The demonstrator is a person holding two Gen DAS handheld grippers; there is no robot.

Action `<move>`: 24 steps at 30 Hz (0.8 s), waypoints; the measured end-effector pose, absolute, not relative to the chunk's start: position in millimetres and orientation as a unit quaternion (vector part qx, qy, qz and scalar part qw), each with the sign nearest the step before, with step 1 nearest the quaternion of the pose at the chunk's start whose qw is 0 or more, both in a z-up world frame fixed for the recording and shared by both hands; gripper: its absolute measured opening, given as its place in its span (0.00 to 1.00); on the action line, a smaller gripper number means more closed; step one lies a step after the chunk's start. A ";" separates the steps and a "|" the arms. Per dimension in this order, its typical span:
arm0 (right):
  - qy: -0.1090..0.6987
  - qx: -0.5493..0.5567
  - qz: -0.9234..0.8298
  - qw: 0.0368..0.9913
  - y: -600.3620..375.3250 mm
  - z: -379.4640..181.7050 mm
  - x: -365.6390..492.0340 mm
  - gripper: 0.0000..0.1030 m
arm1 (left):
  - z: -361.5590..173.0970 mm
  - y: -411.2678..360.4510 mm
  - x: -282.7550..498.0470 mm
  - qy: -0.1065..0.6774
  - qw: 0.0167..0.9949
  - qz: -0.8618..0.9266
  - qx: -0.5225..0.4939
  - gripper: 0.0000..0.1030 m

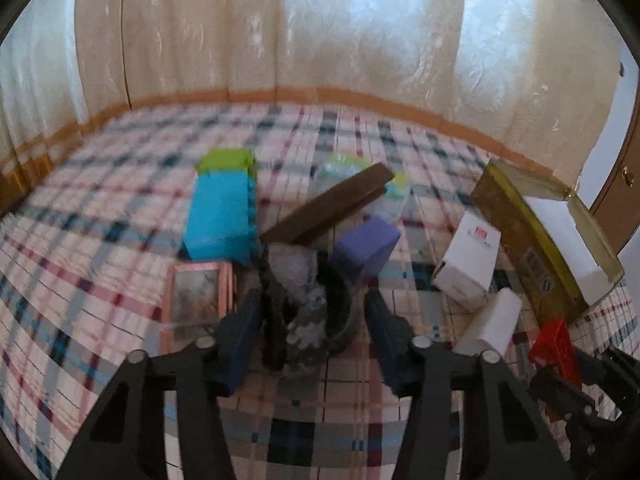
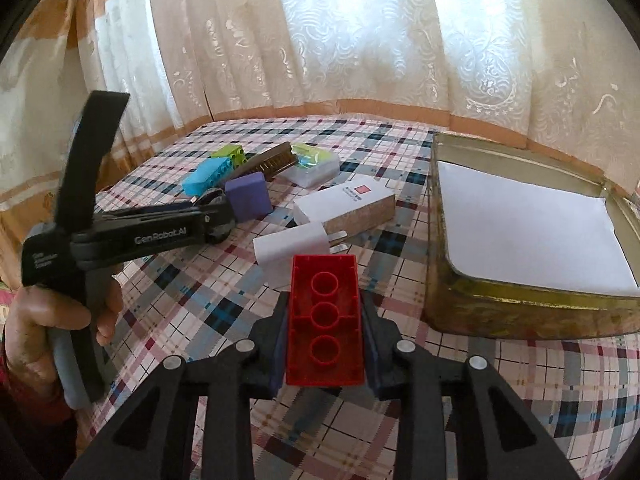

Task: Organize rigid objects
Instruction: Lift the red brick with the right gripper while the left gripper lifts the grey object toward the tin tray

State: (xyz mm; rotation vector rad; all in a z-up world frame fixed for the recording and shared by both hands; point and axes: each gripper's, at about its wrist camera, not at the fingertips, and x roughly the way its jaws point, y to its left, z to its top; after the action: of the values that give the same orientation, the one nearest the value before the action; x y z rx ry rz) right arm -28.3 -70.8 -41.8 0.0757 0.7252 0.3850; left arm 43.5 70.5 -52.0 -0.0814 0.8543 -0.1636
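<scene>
1. The big container here is the old gold-coloured rectangular metal tin (image 2: 520, 312), lid off, sitting on the plaid pink, blue and white tablecloth (image 2: 520, 400). All that's in it is a flat white sheet of paper (image 2: 520, 232) lining the bottom.
2. The right gripper (image 2: 325, 340) is clamped on a shiny red plastic building brick (image 2: 324, 320), underside facing the camera so you see three round tubes. It's held up just left of the tin, not inside it.
3. The left gripper (image 1: 310, 320) has its jaws part way apart around a small dark round pot-like thing (image 1: 332, 312) with crumpled grey stuff in it. Too blurry to say whether the pads actually touch it.
4. A hand (image 2: 52, 320) grips the left tool's handle at the edge of the right view.
5. The pile on the cloth: a blue plastic studded brick (image 1: 220, 216) with a lime-green studded brick (image 1: 226, 160) butted against its far end, a matte purple block (image 1: 366, 246), and a long brown wooden bar (image 1: 328, 210) leaning across the clutter.
6. Also there: a flat pink-framed rectangle (image 1: 198, 300), a white cardboard box with a red square logo (image 1: 468, 264) and a white plug adapter with metal prongs (image 2: 296, 250), all lying near the tin.
</scene>
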 end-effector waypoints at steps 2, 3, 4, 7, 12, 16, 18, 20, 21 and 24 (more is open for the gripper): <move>0.354 0.039 0.188 0.915 -70.7 -42.5 -27.4 0.33 | -53.5 73.8 45.7 0.418 0.903 -0.085 -0.053 0.46; 0.354 0.039 0.188 0.915 -70.5 -42.6 -27.2 0.33 | -54.5 73.8 45.9 0.420 0.902 -0.082 -0.054 0.46; 0.354 0.039 0.188 0.915 -69.8 -42.9 -26.6 0.33 | -54.4 72.7 46.1 0.419 0.903 -0.079 -0.051 0.46; 0.353 0.037 0.186 0.916 -70.8 -43.1 -26.8 0.33 | -54.8 68.5 45.9 0.420 0.904 -0.075 -0.039 0.44; 0.342 0.043 0.185 0.920 -74.4 -42.5 -29.2 0.33 | -52.3 78.6 39.4 0.408 0.906 -0.087 -0.071 0.42; 0.322 0.056 0.183 0.927 -80.3 -38.0 -33.1 0.33 | -43.2 81.5 26.7 0.378 0.919 -0.083 -0.073 0.42; 0.312 0.059 0.178 0.931 -82.7 -35.2 -36.8 0.33 | -39.8 82.0 18.5 0.368 0.924 -0.077 -0.071 0.42; 0.305 0.061 0.176 0.934 -85.4 -32.4 -39.4 0.33 | -34.3 80.9 9.1 0.353 0.929 -0.082 -0.071 0.42; 0.300 0.063 0.174 0.936 -87.1 -30.6 -40.6 0.33 | -31.1 80.3 5.9 0.346 0.932 -0.084 -0.072 0.42; 0.291 0.069 0.168 0.939 -92.6 -25.6 -40.4 0.33 | -17.0 72.1 -3.8 0.318 0.942 -0.090 -0.064 0.42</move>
State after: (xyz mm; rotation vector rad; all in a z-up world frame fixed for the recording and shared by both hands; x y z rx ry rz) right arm -40.4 -92.6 -25.6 0.1406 0.5944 0.3430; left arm -3.8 72.1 -17.0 -0.1301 0.6491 -0.1831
